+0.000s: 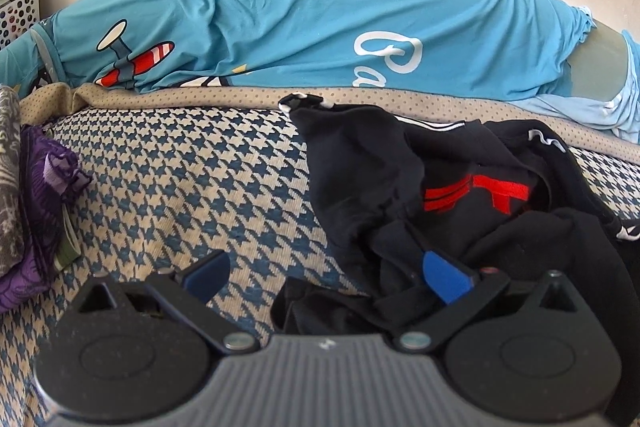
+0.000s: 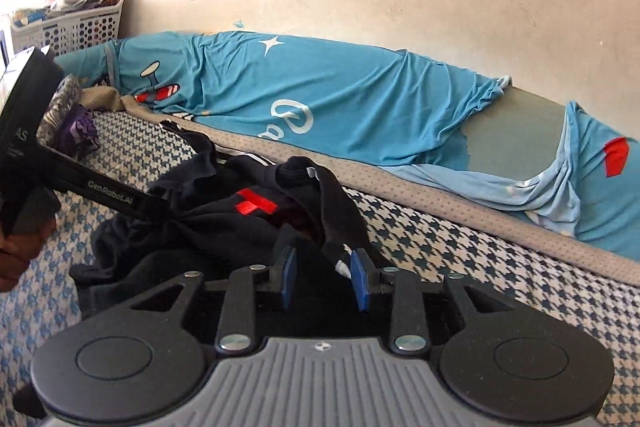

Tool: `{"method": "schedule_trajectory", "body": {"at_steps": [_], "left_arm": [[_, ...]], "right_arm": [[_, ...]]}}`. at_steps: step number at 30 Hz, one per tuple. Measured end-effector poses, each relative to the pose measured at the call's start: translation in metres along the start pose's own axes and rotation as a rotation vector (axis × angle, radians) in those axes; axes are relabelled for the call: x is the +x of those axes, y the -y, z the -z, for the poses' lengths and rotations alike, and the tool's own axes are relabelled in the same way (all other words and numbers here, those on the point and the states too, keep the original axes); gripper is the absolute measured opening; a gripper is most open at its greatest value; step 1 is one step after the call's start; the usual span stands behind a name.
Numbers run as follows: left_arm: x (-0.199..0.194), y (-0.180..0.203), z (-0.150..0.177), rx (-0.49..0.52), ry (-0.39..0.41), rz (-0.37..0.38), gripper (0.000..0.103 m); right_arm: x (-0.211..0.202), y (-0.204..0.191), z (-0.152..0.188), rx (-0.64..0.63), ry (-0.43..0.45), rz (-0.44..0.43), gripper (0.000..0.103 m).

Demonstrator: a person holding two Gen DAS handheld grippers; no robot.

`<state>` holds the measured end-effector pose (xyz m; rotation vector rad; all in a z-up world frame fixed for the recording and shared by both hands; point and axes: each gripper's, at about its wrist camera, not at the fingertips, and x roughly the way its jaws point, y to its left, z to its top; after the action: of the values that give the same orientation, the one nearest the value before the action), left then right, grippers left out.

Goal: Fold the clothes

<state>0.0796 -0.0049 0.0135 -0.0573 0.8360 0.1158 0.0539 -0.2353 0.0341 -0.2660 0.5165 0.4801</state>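
Note:
A crumpled black garment (image 1: 460,195) with a red print lies on the houndstooth bed cover (image 1: 180,179). My left gripper (image 1: 324,279) is open wide at the garment's near left edge; its right blue pad (image 1: 444,277) rests on black cloth, its left pad (image 1: 206,275) over the cover. In the right wrist view the garment (image 2: 224,211) lies just ahead. My right gripper (image 2: 324,277) is open, with a fold of black cloth lying between its blue pads (image 2: 360,279). The left gripper's body (image 2: 80,179) reaches in from the left.
A long bolster in a blue printed cover (image 1: 304,27) lies along the wall behind. A folded pile of purple and grey clothes (image 1: 36,211) sits at the left. A white laundry basket (image 2: 72,23) stands in the far left corner.

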Motion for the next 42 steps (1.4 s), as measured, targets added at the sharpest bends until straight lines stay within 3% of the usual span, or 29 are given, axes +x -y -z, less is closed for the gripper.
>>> {"method": "schedule_trajectory", "body": {"at_steps": [6,12,23,29,32,40,42], "left_arm": [[0.007,0.003,0.002,-0.011,-0.022,0.009,0.103],[0.008,0.003,0.002,-0.014,-0.031,0.018,0.103],[0.011,-0.001,0.0,-0.047,-0.055,0.042,0.103],[0.012,-0.001,0.0,-0.055,-0.063,0.046,0.103],[0.014,-0.002,-0.001,-0.061,-0.069,0.053,0.103],[0.016,-0.004,-0.002,-0.074,-0.086,0.069,0.103],[0.016,-0.005,-0.002,-0.077,-0.089,0.071,0.103]], "right_arm": [[0.011,0.009,0.012,-0.125,-0.035,0.081,0.031],[0.034,0.008,0.019,-0.212,-0.074,0.095,0.032],[0.044,0.001,0.013,-0.321,-0.045,0.142,0.042],[0.055,-0.002,0.013,-0.307,-0.05,0.097,0.04],[0.055,0.004,0.009,-0.276,-0.073,0.037,0.022],[0.049,0.032,0.005,-0.126,-0.089,-0.074,0.02],[0.048,0.037,0.005,-0.111,-0.077,-0.054,0.02]]}}
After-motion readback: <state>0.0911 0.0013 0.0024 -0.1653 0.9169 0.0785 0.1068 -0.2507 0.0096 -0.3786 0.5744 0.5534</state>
